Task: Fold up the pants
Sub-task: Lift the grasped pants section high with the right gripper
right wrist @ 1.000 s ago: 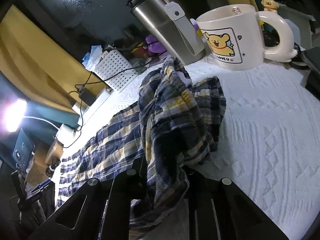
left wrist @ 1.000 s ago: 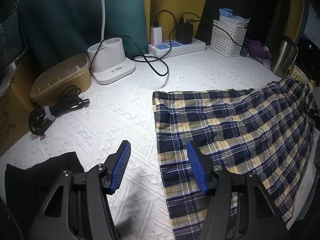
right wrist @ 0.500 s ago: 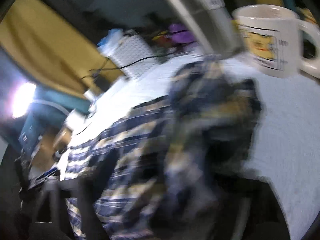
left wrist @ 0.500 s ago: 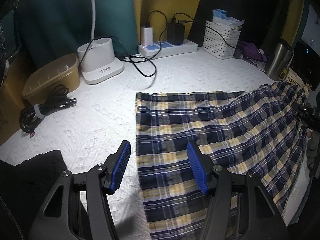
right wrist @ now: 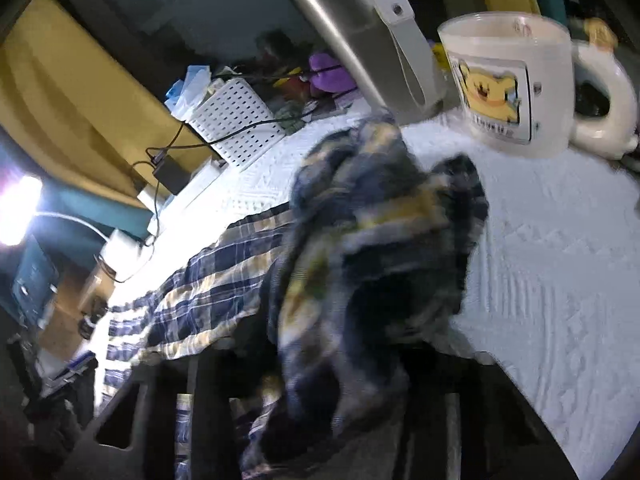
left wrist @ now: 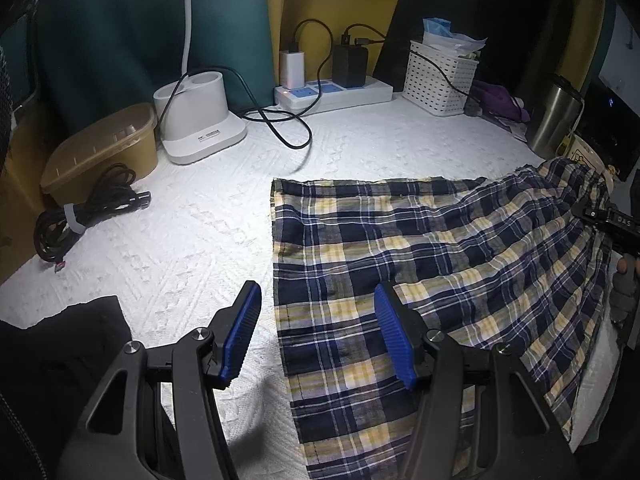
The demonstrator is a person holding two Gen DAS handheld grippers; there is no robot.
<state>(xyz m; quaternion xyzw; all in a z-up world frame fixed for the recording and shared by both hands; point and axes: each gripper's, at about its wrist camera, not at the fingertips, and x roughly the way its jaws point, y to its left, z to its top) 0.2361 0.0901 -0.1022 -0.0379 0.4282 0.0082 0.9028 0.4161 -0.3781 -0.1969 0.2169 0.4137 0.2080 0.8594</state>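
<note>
Navy, yellow and white plaid pants (left wrist: pixel 420 248) lie spread on the white textured cover (left wrist: pixel 192 240), with the hem edge at the left. My left gripper (left wrist: pixel 318 332) hovers open over that hem. One blue pad (left wrist: pixel 240 336) is above the bare cover and the other is above the cloth, with nothing held. At the far right the waist end rises to my right gripper (left wrist: pixel 608 220). In the right wrist view the bunched pants (right wrist: pixel 372 264) drape over my right gripper (right wrist: pixel 320 380) and hide its pads. Its jaws are closing with that fabric between them.
A steel tumbler (right wrist: pixel 360 36) and a white cartoon mug (right wrist: pixel 508 80) stand just behind the bunched waist. A white basket (left wrist: pixel 438 76), a power strip (left wrist: pixel 336 94), a white lamp base (left wrist: pixel 200 120), a tan box (left wrist: pixel 100 148) and a coiled cable (left wrist: pixel 88 212) line the back and left. Dark cloth (left wrist: pixel 68 344) lies at the near left.
The pants' hem edge has slid a little left and the cloth lies flatter. The right wrist view blurred with a small jolt. The bunched waist stays over the right jaws.
</note>
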